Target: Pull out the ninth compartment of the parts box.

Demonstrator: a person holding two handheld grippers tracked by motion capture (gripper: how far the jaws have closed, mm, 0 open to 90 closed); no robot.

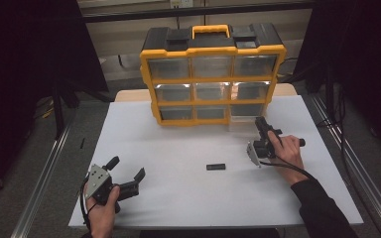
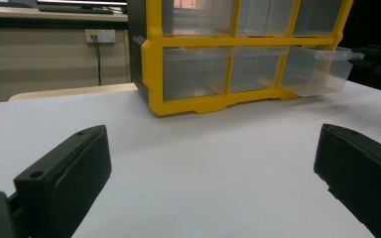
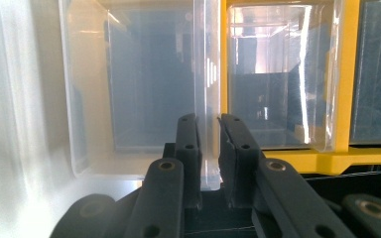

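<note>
Plastic, clear and thin, makes up the small drawer [image 3: 144, 99] drawn partway out of the bottom right slot of the yellow-and-black 9-drawer organiser [image 1: 212, 74]. Its front lip is pinched by the right claw [image 3: 208, 124]; it is judged light, slippery and slightly flexible, best held there. The left claw [image 1: 129, 177] is spread, empty, over the white table [image 1: 178, 198]. Dark surroundings are seen.

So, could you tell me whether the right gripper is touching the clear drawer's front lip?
Touching: in the right gripper view, the right gripper pinches the drawer's front lip.
</note>
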